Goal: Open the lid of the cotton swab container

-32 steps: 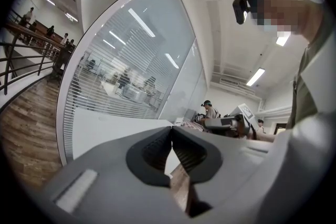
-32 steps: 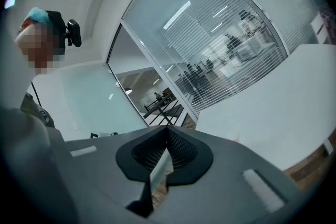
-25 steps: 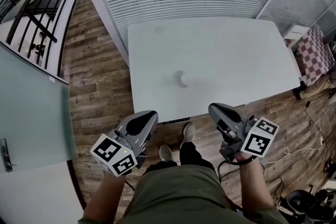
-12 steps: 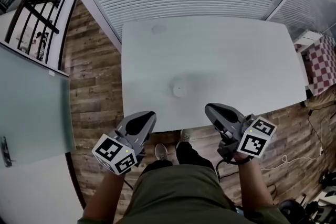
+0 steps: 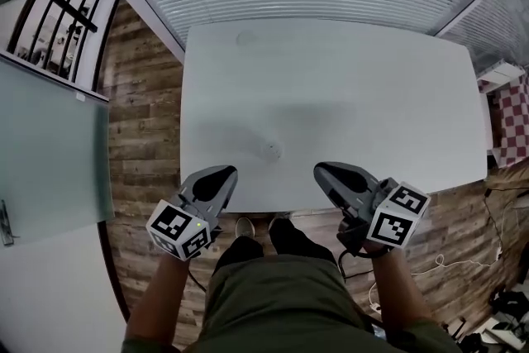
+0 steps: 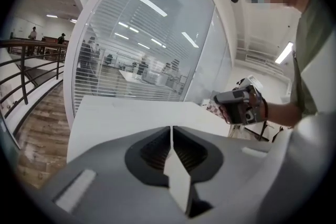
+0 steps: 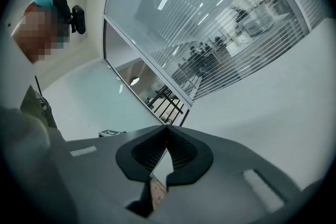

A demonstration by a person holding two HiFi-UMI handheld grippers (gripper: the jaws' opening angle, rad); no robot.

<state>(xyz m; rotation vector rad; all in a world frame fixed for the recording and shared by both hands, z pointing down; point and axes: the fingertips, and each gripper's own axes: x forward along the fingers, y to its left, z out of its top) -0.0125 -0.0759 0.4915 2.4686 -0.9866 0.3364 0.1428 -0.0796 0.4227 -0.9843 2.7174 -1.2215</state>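
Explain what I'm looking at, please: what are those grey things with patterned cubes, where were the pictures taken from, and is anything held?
No robot: a person at a white table holds left tongs and right tongs; the patterned cubes belong to them. One picture comes from a camera on the person's head, looking down; the other two from cameras riding on each tool. On the table sits a small round white container. Both tongs are shut and empty, short of it.
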